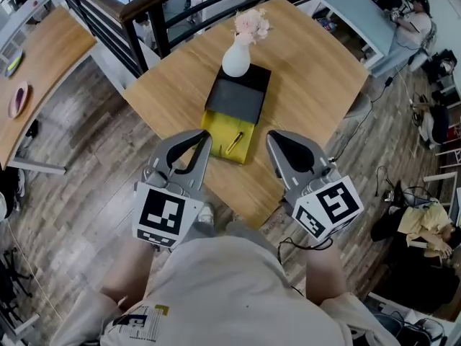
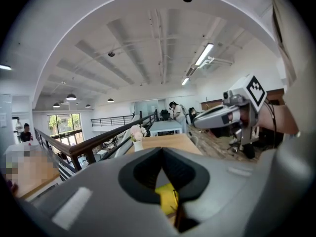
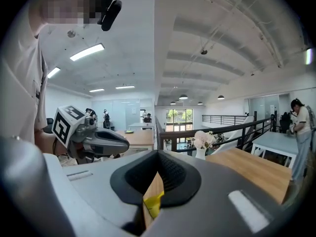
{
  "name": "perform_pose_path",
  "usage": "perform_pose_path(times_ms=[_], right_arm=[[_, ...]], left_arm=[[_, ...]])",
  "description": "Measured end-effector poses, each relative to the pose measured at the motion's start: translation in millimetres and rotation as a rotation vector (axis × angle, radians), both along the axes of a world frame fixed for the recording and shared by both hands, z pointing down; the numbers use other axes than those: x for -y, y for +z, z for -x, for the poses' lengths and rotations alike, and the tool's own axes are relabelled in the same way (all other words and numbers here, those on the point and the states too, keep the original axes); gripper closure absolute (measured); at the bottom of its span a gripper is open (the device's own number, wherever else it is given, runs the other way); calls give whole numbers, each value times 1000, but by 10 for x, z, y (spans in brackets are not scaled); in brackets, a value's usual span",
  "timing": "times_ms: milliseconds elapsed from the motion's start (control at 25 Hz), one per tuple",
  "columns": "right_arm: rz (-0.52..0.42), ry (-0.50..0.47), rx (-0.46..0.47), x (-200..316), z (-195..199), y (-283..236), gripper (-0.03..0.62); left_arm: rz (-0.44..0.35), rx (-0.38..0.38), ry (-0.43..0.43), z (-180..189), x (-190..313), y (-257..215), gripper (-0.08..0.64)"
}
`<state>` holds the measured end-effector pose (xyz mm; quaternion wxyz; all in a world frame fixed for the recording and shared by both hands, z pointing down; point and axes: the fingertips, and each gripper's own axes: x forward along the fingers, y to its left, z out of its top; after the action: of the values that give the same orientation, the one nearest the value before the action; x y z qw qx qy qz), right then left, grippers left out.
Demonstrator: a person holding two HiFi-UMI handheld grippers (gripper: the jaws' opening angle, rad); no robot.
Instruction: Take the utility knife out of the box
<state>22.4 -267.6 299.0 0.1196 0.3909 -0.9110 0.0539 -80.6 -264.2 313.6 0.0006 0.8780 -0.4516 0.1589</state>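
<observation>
1. Head view: a person looks steeply down at a wooden table, holding a grey two-jaw gripper in each hand over the near corner of the table.
2. A box lies in the middle of the table. Its black cover sits over the far part, and a yellow tray shows at the near end.
3. The utility knife lies slanted inside the yellow tray, towards its right side. Nothing is touching it.
4. A white vase of pale pink flowers stands at the far end of the box. Whether it rests on the cover or just behind it is unclear.
5. The left gripper points at the tray's near left corner. The left gripper view shows its dark pads pressed together with nothing between them. A sliver of yellow tray shows beyond the pads.
6. The right gripper points towards the table just right of the tray. The right gripper view shows its jaws also pressed together and empty, with table edge and a bit of yellow beyond.
7. The two grippers flank the tray's near end, side by side and apart from each other.
8. Wood-plank floor surrounds the table.
</observation>
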Motion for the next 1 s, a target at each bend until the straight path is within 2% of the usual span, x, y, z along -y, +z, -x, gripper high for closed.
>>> perform_pose_path(times_ms=[200,520,680,840,920,1000], right_arm=[[20,-56,-4,63,-45,79,592],[46,-150,-92,207,-130,265,591],[-42,-186,-250,357,-132,336,591],[-30,-266,-333,437,-66,527,588],[-14,-319,-379,452,-9,652,523],[-6,-366,-420,480,40,772,509]], left_arm=[[5,13,-49,-30,71,2,558],[14,27,-86,-146,113,40,557],[25,33,-99,-188,181,117,558],[32,37,-105,-246,244,176,557],[37,40,-106,-262,276,218,558],[46,43,-109,-268,319,277,558]])
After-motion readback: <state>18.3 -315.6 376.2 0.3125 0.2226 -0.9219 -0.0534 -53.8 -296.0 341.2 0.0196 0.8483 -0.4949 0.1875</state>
